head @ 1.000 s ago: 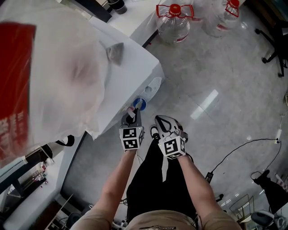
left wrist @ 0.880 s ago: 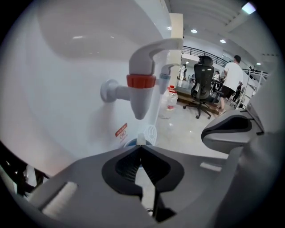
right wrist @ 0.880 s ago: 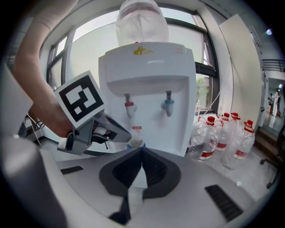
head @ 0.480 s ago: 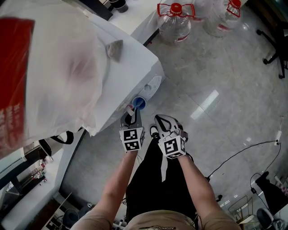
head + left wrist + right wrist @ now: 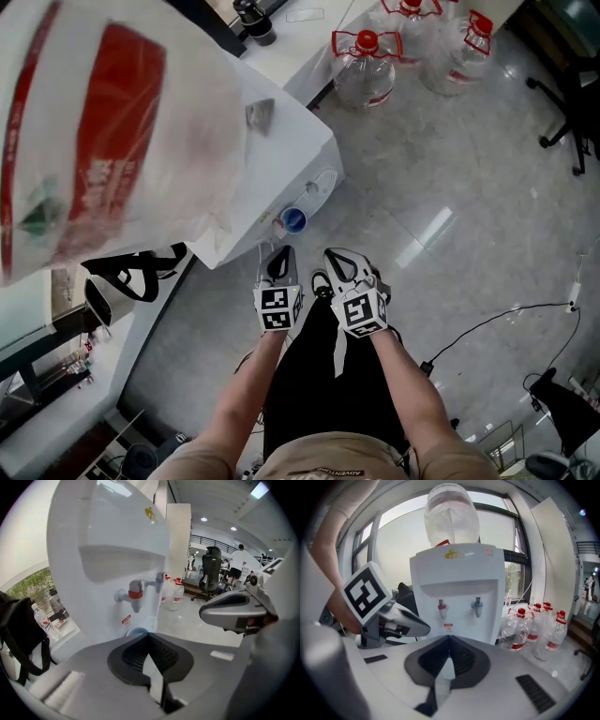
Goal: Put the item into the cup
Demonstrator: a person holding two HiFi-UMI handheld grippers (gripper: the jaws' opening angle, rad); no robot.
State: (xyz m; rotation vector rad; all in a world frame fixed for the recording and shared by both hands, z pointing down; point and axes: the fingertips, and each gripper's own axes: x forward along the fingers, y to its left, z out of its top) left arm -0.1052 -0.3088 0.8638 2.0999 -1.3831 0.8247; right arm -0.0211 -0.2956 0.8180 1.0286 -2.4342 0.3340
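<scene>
Left gripper (image 5: 280, 255), right gripper (image 5: 335, 258): jaws pressed together, empty. Blue cup (image 5: 293, 219) at 12 o'clock under dispenser (image 5: 281, 150) (probably light, tippy). I see no item.

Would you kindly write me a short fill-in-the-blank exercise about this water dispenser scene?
1. The water dispenser has two taps: a red tap and a ___ tap.
2. The water bottles beside the dispenser all have ___ caps.
3. The left tongs and the right tongs both have their jaws ___, with nothing between them.

Missing words: blue; red; shut.
</scene>
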